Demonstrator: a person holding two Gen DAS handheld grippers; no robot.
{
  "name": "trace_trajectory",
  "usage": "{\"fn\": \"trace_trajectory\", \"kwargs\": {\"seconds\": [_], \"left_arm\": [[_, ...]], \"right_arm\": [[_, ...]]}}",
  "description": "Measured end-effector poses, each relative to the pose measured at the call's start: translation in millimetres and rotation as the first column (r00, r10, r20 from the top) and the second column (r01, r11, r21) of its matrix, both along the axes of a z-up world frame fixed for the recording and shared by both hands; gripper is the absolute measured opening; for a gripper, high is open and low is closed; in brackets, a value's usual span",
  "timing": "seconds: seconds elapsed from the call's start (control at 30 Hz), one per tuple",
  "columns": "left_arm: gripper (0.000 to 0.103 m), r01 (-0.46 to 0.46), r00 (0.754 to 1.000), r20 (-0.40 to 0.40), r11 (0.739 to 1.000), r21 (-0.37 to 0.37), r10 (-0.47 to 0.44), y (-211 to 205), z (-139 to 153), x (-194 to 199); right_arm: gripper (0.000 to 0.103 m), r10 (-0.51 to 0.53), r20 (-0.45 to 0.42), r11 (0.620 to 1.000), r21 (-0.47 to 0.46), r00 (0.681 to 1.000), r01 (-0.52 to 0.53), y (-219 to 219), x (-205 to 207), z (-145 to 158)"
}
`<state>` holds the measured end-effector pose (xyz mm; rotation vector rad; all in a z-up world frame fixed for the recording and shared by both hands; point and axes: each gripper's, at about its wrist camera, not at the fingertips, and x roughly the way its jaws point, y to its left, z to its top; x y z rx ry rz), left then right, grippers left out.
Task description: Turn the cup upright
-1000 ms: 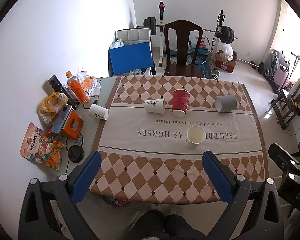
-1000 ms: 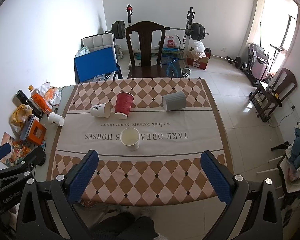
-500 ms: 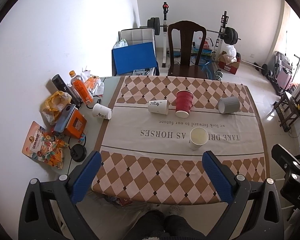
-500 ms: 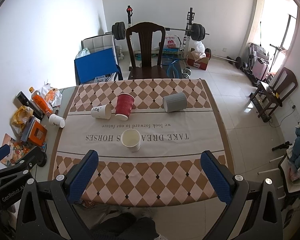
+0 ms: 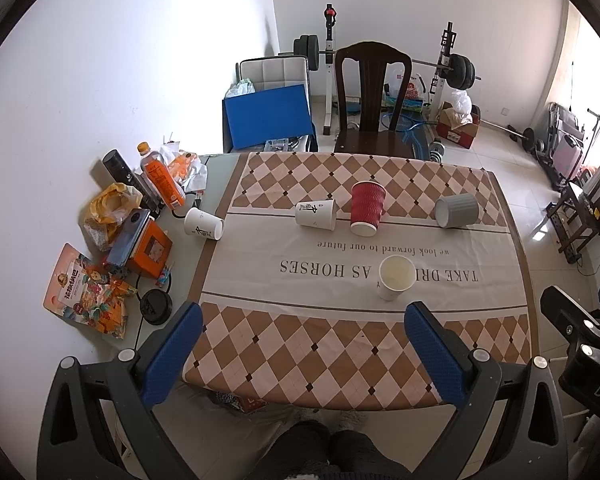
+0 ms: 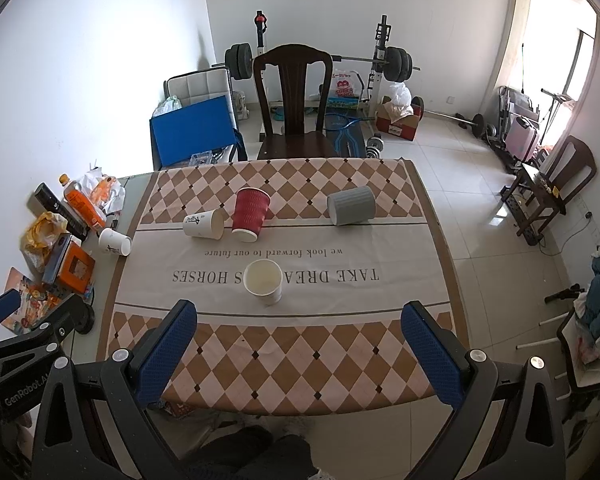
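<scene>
On the checkered tablecloth (image 5: 340, 344) a red ribbed cup (image 5: 366, 209) (image 6: 251, 214) stands upside down. A white printed cup (image 5: 315, 213) (image 6: 204, 224) lies on its side beside it. A grey ribbed cup (image 5: 456, 211) (image 6: 351, 205) lies on its side at the right. A white cup (image 5: 396, 277) (image 6: 263, 281) stands upright nearer me. Another white cup (image 5: 204, 224) (image 6: 115, 242) lies on its side off the cloth's left edge. My left gripper (image 5: 300, 344) and right gripper (image 6: 300, 344) are both open and empty, held high above the table's near edge.
Clutter lies on the table's left strip: an orange bottle (image 5: 162, 180), a black cylinder (image 5: 120, 168), an orange box (image 5: 148, 248), snack bags (image 5: 86, 292). A dark wooden chair (image 5: 370, 100) stands at the far side, with weight equipment (image 6: 384, 64) behind it.
Both grippers have drawn back and up a little, so the table looks slightly smaller. The cups have not moved.
</scene>
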<state>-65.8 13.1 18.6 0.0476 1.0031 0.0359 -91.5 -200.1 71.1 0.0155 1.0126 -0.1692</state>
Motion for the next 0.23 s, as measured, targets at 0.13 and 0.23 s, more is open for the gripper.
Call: {"fn": "trace_trajectory", "kwargs": {"seconds": [0.13,0.23], "left_arm": [[0.103,0.002,1.0,0.0,1.0,0.001,-0.002,-0.7,-0.3,-0.9],[0.103,0.007,1.0,0.0,1.0,0.0,-0.007,0.1,-0.2,0.5]], "right_arm": [[0.103,-0.001,0.0,1.0,-0.001,1.0,0.001,0.5,0.1,-0.5],[0.103,0.0,-0.002,1.0,0.001,1.0,0.0,0.5,-0.6,-0.3]]}}
